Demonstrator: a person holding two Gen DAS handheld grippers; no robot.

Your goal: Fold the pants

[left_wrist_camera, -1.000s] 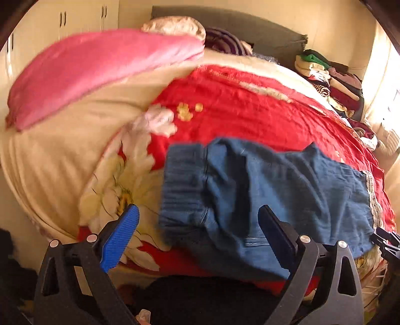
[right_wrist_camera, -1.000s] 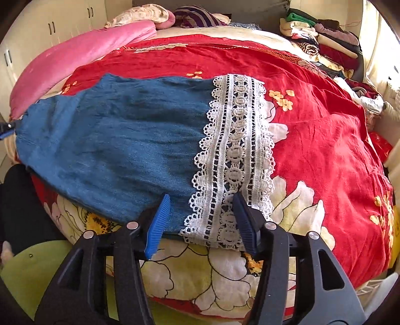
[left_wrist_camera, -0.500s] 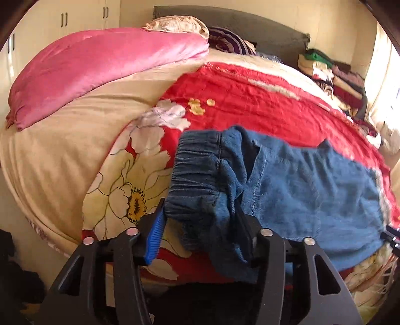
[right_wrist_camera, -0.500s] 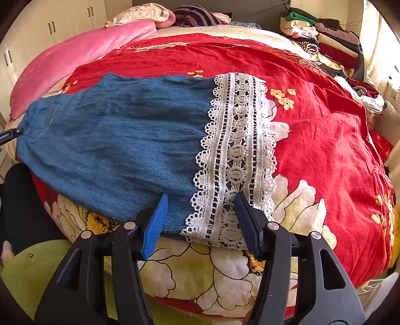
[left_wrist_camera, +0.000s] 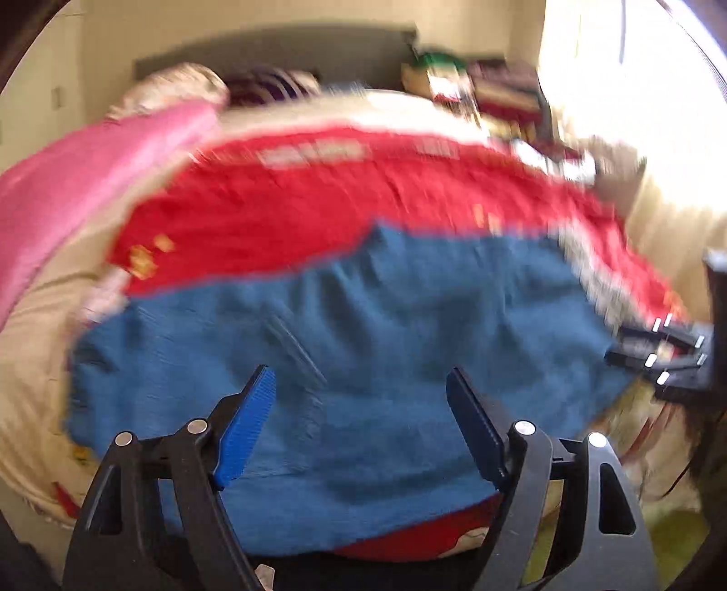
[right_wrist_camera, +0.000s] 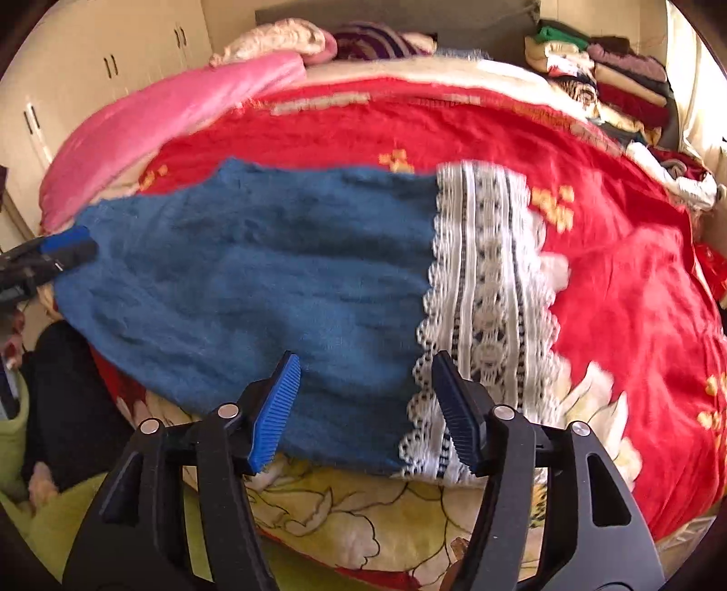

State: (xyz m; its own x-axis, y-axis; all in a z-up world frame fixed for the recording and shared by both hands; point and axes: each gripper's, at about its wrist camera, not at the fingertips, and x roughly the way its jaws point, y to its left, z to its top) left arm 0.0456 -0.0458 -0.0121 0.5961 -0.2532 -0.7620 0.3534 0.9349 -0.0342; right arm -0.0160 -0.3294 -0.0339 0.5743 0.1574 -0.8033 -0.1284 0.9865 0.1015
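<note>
Blue denim pants point(right_wrist_camera: 254, 282) with a white lace hem band point(right_wrist_camera: 490, 309) lie spread across a red flowered bedspread point(right_wrist_camera: 627, 282). In the blurred left wrist view the pants point(left_wrist_camera: 363, 345) fill the middle. My left gripper point(left_wrist_camera: 361, 427) is open over the waist end of the pants, holding nothing. My right gripper point(right_wrist_camera: 365, 409) is open just above the near edge, where denim meets lace. The left gripper's tips point(right_wrist_camera: 68, 247) show at the far left of the right wrist view. The right gripper point(left_wrist_camera: 659, 354) shows at the right edge of the left wrist view.
A pink quilt point(right_wrist_camera: 172, 132) lies along the bed's left side. Folded clothes point(right_wrist_camera: 604, 82) are stacked at the back right. Pillows point(right_wrist_camera: 281, 41) rest at the headboard. A yellow-green surface point(right_wrist_camera: 68, 523) shows below the bed edge.
My left gripper was closing around the bunched waistband half a second ago; now it is open and the waist end lies flat. The left view swung right. My right gripper stayed open.
</note>
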